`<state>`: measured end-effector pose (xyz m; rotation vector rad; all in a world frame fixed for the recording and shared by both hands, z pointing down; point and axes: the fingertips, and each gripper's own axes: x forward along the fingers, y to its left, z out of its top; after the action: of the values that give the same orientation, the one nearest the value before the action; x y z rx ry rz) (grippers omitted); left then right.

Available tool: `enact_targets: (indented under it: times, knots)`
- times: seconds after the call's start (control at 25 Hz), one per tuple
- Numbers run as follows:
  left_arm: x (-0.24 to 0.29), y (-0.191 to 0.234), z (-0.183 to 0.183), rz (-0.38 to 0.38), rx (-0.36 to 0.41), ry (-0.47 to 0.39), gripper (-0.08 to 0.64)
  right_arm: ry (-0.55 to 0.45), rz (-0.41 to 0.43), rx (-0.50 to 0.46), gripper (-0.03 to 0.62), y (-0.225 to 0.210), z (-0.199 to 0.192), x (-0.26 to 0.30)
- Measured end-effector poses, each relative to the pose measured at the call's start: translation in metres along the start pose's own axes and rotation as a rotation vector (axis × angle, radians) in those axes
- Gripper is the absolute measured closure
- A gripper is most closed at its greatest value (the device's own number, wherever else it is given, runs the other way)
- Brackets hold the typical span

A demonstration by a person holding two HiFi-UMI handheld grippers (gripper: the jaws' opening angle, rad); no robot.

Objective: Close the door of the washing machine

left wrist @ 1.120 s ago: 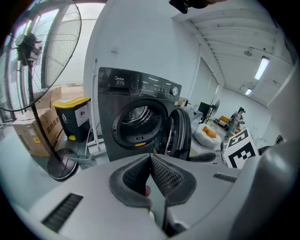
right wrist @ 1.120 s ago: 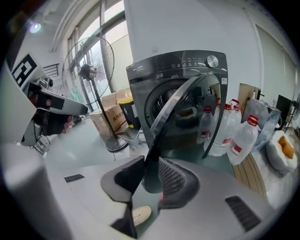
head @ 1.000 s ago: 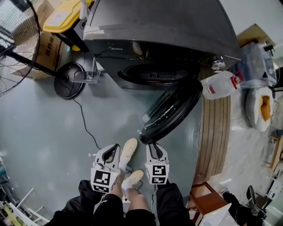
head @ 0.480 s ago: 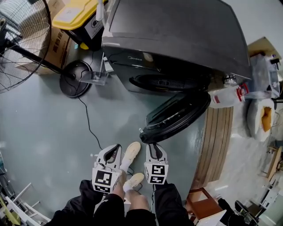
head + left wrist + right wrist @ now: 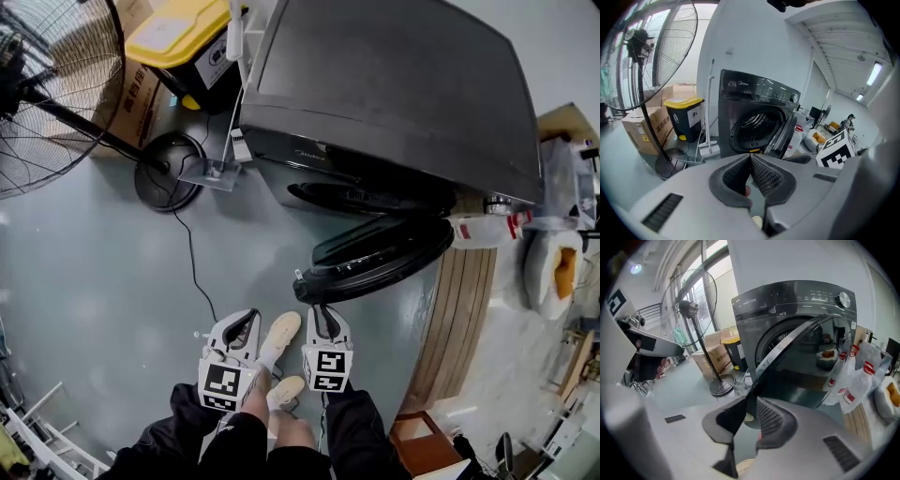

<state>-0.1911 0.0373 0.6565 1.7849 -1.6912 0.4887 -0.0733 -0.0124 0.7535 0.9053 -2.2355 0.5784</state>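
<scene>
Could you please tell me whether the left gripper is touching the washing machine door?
Apart. The head view shows grey floor between the left gripper and the open washing machine door.

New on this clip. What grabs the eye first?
The dark grey front-loading washing machine fills the top of the head view, and its round door hangs wide open toward the person's feet. To the machine's left stand a big pedestal fan and a yellow-lidded bin.
</scene>
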Motion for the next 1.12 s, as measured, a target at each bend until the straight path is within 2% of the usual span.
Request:
enact_targets:
  times: [0.48,1.12]
  knots:
    - [0.013,0.037,0.029,0.025,-0.018,-0.012,0.535,0.003,0.033,-0.052,0.520,0.012,0.033,0.030]
    - [0.033,0.059,0.051,0.063,-0.025,-0.028,0.535,-0.019,0.052,-0.081,0.545,0.011,0.074,0.065]
